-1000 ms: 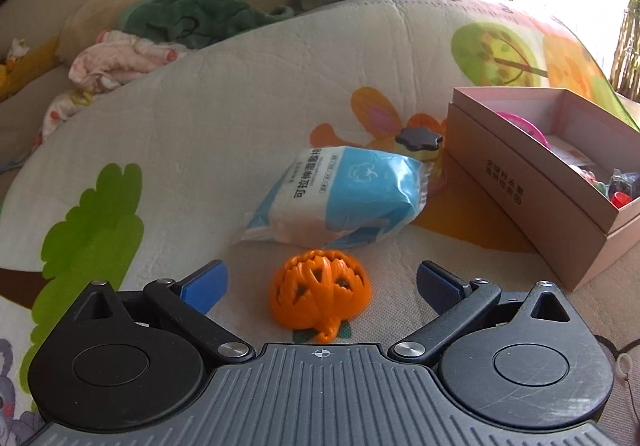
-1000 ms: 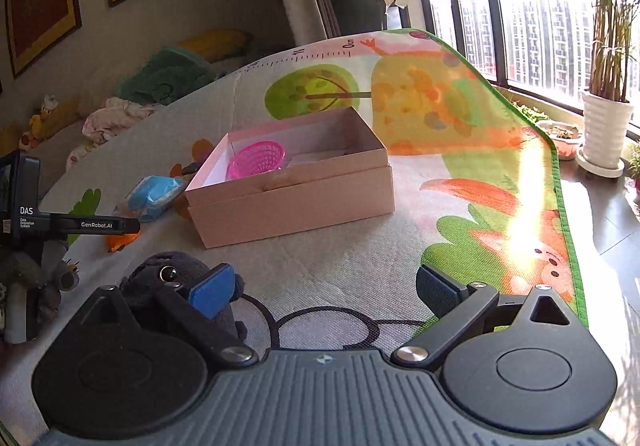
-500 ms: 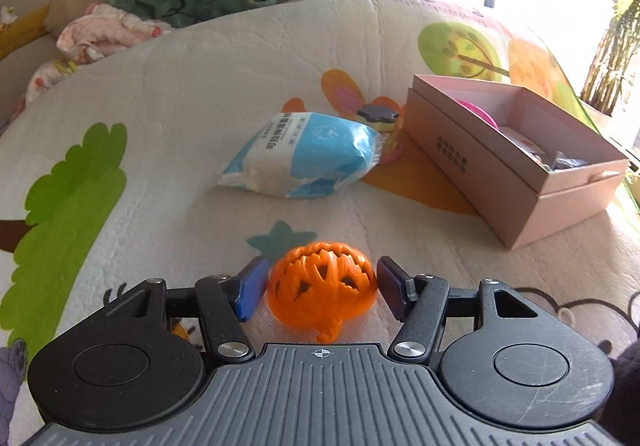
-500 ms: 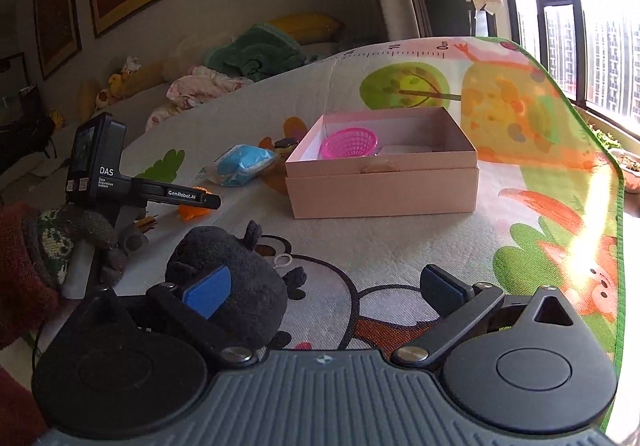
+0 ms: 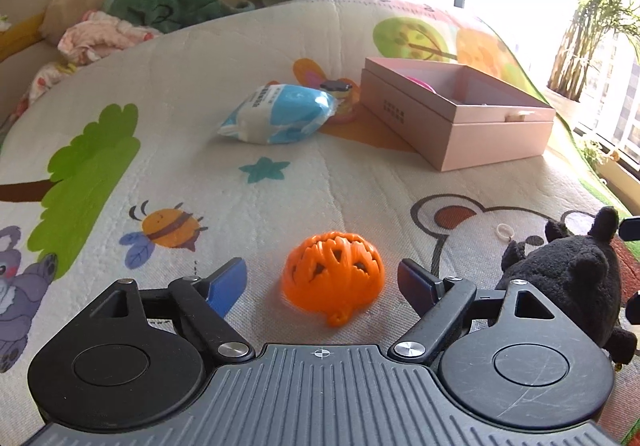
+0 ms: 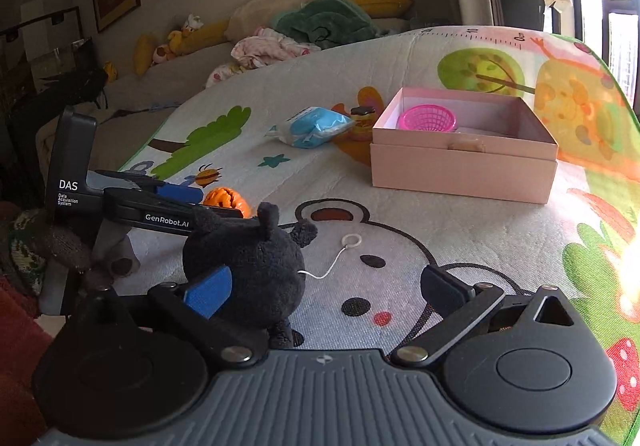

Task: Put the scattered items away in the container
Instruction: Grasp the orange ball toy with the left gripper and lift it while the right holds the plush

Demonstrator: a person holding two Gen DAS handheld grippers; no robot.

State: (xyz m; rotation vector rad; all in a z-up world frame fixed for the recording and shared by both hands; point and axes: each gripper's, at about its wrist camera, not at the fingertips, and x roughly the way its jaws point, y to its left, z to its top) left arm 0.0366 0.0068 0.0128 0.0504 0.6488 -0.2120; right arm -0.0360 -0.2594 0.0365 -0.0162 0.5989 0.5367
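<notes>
Now my left tongs [image 5: 322, 280] stand released around the orange lattice pumpkin [image 5: 334, 278], with a gap on each side of it; half a second ago the blue pads were closed in against its sides, so the grip has been let go and the toy sits on the play mat [image 5: 280, 46], blurred as though just dropped. That, in my judgement, means the pumpkin must be grasped afresh before it can travel. My right tongs [image 6: 324, 288] are spread wide too, grasping nothing, and have closed in on the black plush toy [image 6: 248, 266], whose body now lies against the left blue pad [image 6: 208, 292] while the right finger stands well clear.

The pink box [image 6: 464, 162], open-topped, sits well ahead on the mat with a pink mesh basket [image 6: 427, 118] already inside. A blue-and-white packet [image 6: 314, 126] and a small dark-capped jar [image 6: 362, 114] lie just beside its left wall. Between both toys and the box the mat is bare apart from a thin white ring on a cord [image 6: 354, 240], near the plush. The box's near wall is the edge to lift over; the mat's green border [image 6: 616, 94] runs close behind the box on the window side.
</notes>
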